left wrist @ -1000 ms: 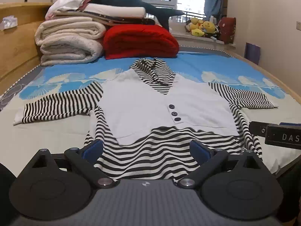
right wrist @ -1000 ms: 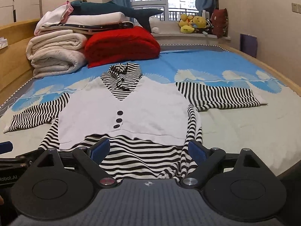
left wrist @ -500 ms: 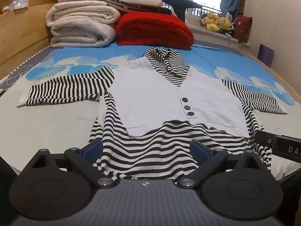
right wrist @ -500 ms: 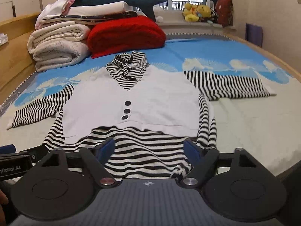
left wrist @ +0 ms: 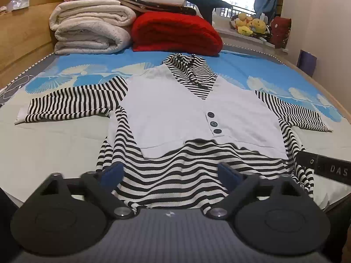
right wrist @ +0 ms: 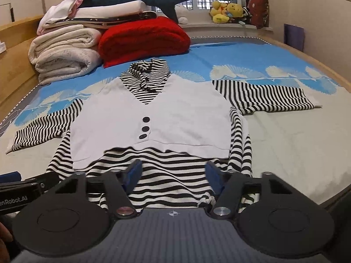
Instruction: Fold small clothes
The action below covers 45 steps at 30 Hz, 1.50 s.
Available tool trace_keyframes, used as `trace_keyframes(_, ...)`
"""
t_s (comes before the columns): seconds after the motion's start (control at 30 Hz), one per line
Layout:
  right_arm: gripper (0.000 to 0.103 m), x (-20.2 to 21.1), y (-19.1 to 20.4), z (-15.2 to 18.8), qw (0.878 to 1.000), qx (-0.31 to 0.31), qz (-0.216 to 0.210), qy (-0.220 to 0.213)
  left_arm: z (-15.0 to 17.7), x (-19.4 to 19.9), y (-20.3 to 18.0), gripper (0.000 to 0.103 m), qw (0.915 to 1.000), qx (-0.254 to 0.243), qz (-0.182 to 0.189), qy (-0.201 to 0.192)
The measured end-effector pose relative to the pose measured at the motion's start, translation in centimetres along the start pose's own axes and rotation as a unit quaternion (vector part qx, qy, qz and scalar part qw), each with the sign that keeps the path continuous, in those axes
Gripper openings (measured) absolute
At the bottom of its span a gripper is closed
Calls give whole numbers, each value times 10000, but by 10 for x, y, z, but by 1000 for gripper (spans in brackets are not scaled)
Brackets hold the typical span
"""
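Observation:
A small shirt (left wrist: 197, 114) with a white vest front, three dark buttons and black-and-white striped sleeves lies flat on the bed, collar away from me. In the left wrist view my left gripper (left wrist: 170, 173) is low over the left part of the striped hem. Its jaws are closing with hem cloth between them, and the blue pads stand apart from it. In the right wrist view the same shirt (right wrist: 175, 120) lies ahead, and my right gripper (right wrist: 173, 175) is over the right part of the hem. Its jaws are closing too, with cloth between the pads.
Folded white quilts (left wrist: 92, 28) and a red blanket (left wrist: 175, 35) are stacked at the far end of the bed (left wrist: 54, 149). Plush toys (left wrist: 250, 25) sit on the window sill. A wooden bed frame (left wrist: 19, 32) runs along the left. Pale sheet lies either side of the shirt.
Both views have tipped down and closer to the shirt's hem. The jaws of both grippers have narrowed, the right more than the left.

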State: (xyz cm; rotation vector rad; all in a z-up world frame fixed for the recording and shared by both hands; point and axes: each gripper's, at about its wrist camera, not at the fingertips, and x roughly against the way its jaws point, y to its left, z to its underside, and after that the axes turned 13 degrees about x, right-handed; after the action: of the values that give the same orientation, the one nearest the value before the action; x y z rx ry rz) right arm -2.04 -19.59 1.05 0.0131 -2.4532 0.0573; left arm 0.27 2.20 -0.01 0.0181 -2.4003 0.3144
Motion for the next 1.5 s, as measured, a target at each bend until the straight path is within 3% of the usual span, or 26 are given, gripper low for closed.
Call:
trace_keyframes(0.1, 52, -3, -9, 0, 9997, -212, 80, 46, -6, -5, 5, 53, 9999, -7, 40, 145)
trace_keyframes(0.17, 52, -5, -16, -1, 9993, -322, 166, 60, -20, -12, 10, 47, 9997, -112, 59, 222)
trace_keyframes(0.27, 57, -18, -32, -6, 9980, -478, 338, 222, -43, -31, 20, 48, 9992, -202, -61, 339)
trace_keyframes(0.33, 63, -32, -44, -10, 9964, -568, 481, 402, -52, -58, 25, 56, 9969, -364, -177, 680)
trace_keyframes(0.4, 66, -48, -56, -10, 9937, -661, 646, 634, -51, -81, 35, 71, 9949, -325, -476, 830)
trace_keyframes(0.47, 66, -62, -64, -7, 9901, -760, 807, 859, -44, -101, 43, 74, 9914, -277, -701, 1069)
trace_keyframes(0.57, 66, -81, -73, 4, 9834, -921, 972, 1227, -28, -119, 64, 72, 9826, 200, -1014, 1543)
trace_keyframes(0.63, 65, -91, -78, 14, 9790, -1002, 988, 1476, -21, -122, 74, 55, 9786, 415, -996, 1752)
trace_keyframes(0.67, 60, -94, -80, 18, 9768, -1064, 981, 1581, -19, -123, 77, 42, 9773, 471, -944, 1839)
trace_keyframes(0.7, 46, -96, -82, 22, 9746, -1130, 988, 1660, -19, -121, 80, 25, 9774, 469, -907, 1851)
trace_keyframes(0.73, 38, -97, -84, 25, 9726, -1190, 984, 1738, -19, -120, 83, 17, 9779, 459, -847, 1858)
trace_keyframes(0.77, 19, -99, -87, 29, 9710, -1247, 963, 1797, -21, -118, 85, 12, 9781, 504, -760, 1870)
trace_keyframes(0.8, 8, -100, -88, 31, 9703, -1299, 930, 1814, -22, -115, 87, 11, 9782, 549, -754, 1856)
trace_keyframes(0.9, 6, -97, -91, 31, 9710, -1304, 971, 1754, -23, -102, 89, 7, 9773, 595, -917, 1817)
trace_keyframes(1.03, 6, -96, -92, 35, 9660, -1128, 1245, 1964, -19, -95, 83, 9, 9739, 529, -1052, 1942)
trace_keyframes(1.07, 6, -98, -93, 37, 9645, -1140, 1233, 2039, -21, -94, 80, 14, 9748, 469, -1078, 1896)
trace_keyframes(1.13, 7, -99, -92, 36, 9643, -1073, 1252, 2070, -30, -86, 70, 16, 9816, 335, -1104, 1519)
trace_keyframes(1.23, 15, -84, -88, 22, 9738, -957, 1463, 1457, -41, -68, 49, 18, 9925, -129, -842, 872)
trace_keyframes(1.27, 24, -78, -84, 17, 9774, -843, 1516, 1212, -42, -64, 44, 18, 9943, -186, -673, 803)
trace_keyframes(1.33, 40, -70, -76, 11, 9840, -637, 1454, 814, -41, -67, 40, 18, 9939, -111, -426, 1009)
trace_keyframes(1.37, 46, -72, -73, 11, 9864, -599, 1309, 793, -37, -77, 41, 19, 9898, -12, -408, 1364)
trace_keyframes(1.43, 46, -86, -70, 15, 9864, -591, 1012, 1152, -24, -101, 50, 18, 9732, 216, -595, 2211)
trace_keyframes(1.47, 46, -98, -69, 22, 9820, -540, 931, 1549, -22, -104, 55, 18, 9699, 398, -694, 2298)
trace_keyframes(1.5, 45, -106, -68, 27, 9760, -485, 998, 1875, -28, -100, 54, 18, 9724, 463, -692, 2180)
